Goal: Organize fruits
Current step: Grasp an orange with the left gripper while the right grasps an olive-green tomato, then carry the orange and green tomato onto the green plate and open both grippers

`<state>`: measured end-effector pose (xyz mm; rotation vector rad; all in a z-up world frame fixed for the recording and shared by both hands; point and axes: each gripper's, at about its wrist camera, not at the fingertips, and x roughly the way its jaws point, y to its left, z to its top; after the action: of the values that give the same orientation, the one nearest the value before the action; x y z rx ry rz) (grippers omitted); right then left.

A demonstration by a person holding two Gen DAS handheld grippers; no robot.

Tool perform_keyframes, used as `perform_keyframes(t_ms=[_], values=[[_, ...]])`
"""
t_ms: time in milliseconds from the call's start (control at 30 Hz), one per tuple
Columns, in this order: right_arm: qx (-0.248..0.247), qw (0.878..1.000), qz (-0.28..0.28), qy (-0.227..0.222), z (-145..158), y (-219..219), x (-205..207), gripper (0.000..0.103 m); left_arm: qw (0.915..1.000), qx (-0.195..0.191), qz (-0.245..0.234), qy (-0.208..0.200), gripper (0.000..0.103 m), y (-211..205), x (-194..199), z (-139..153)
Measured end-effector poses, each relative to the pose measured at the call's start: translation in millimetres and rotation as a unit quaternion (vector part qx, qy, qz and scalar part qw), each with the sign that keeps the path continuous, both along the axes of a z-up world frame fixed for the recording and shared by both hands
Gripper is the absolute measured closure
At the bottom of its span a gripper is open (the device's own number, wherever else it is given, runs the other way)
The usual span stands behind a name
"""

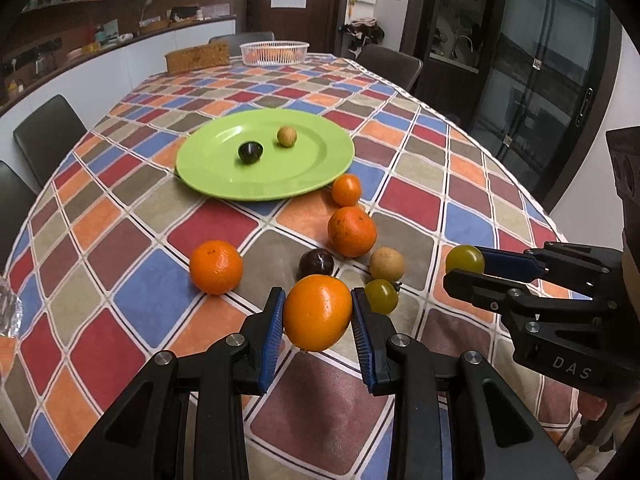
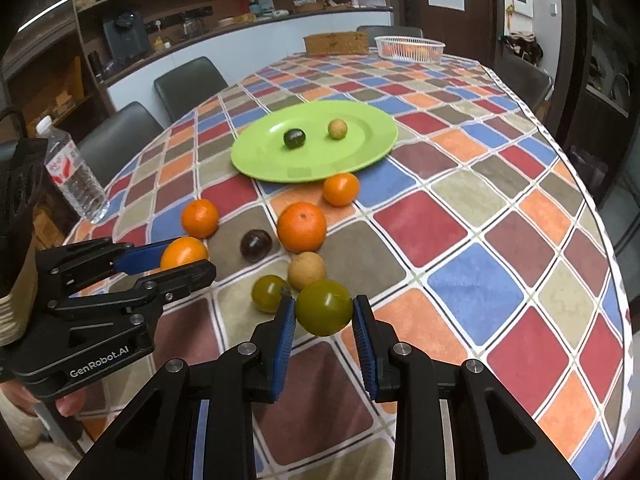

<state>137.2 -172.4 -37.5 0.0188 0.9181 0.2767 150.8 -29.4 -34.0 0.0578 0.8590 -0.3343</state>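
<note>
The counter [image 1: 420, 208], spread with a checkered cloth of many colours, carried everything. Toward its middle lay the green plate [image 1: 304, 160], and on it you had a dark round fruit [image 1: 250, 152] and a small pale one [image 1: 287, 136], a little apart. At the far edge stood a white basket [image 1: 275, 52]; at the left edge a water bottle [image 2: 76, 176].

Between the plate and the near edge your loose fruit lay clustered: a large orange [image 1: 352, 231], a smaller orange [image 1: 346, 189] just beside the plate's rim, another orange [image 1: 216, 267] off toward the left edge, a dark purple fruit [image 1: 317, 263], a tan fruit [image 1: 387, 264] and a green tomato [image 1: 382, 296].

Your left claw [image 1: 318, 312] pinched an orange fruit [image 1: 318, 312] between its blue pads [image 1: 272, 336], above the cloth near the near edge. Your right claw [image 2: 324, 307] pinched a green tomato [image 2: 324, 307] in the same way, just beside the left claw.
</note>
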Motion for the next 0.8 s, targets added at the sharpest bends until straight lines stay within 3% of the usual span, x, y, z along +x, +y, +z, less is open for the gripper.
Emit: perform_keyframes(t_ms=[800], values=[[0.029,0.995,0.013,-0.092,63.9,11.4,4.3,0.073,0.9963,-0.011,0.012,-0.084,0.07,10.7,-2.6,64.5]])
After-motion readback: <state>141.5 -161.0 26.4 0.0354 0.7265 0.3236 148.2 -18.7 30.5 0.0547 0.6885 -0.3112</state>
